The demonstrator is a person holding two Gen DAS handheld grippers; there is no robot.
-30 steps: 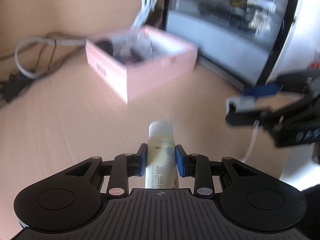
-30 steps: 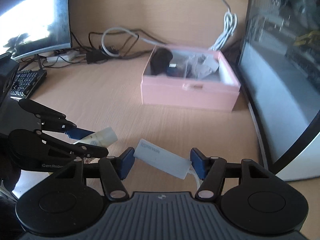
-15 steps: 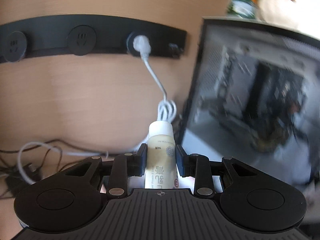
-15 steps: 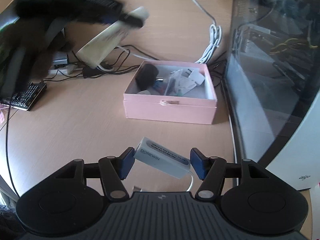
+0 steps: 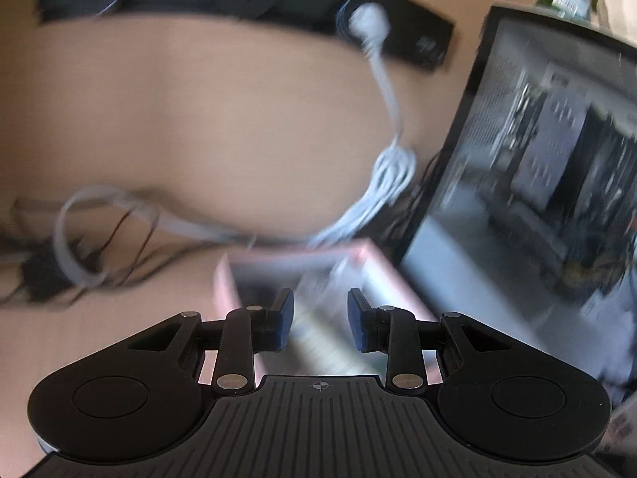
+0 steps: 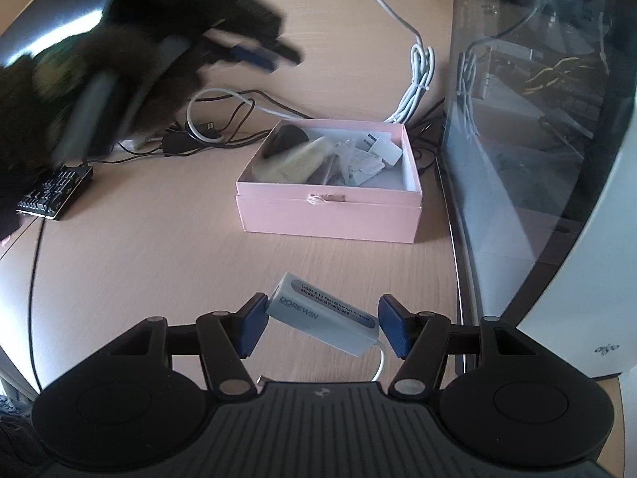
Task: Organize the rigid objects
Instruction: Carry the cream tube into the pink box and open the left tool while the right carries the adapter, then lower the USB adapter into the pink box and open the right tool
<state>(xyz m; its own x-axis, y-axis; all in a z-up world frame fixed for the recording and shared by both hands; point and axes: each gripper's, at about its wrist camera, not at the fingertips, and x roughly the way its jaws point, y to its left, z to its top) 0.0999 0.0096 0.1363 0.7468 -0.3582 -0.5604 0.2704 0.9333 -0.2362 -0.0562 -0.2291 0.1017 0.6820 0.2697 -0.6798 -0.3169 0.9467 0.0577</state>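
Two grippers are in view, and only one is gripping anything. The right gripper (image 6: 321, 304) holds a grey-white USB adapter (image 6: 322, 314) slantwise. One end of it lies against the left blue pad and the cabled end against the right one, so the fingers (image 6: 392, 326) stand about half open, closed on it. A thin white lead curls from the adapter back under the gripper. It hangs above the surface (image 6: 159, 263), on the near side of the pink box (image 6: 326, 219).

The box is open and stands toward the far right corner of the surface, just beside the glass-sided computer case (image 6: 537, 119). In it a cream tube (image 6: 296, 163) lies slantwise against a black rounded object (image 6: 284, 139). White plugs (image 6: 384, 149) and clear wrappers fill the right half.

The left gripper (image 5: 320, 306) is badly blurred in both views. In its own view the fingers are a narrow gap apart with nothing pressed between them, and below the gap there is only a smeared pale shape over the box. From the right wrist it shows as a dark smear with blue pads high over the far left part of the surface.

A bundled white cable (image 6: 418, 79) runs from the far edge down behind the box. A black keyboard (image 6: 55, 193) sits at the left edge.
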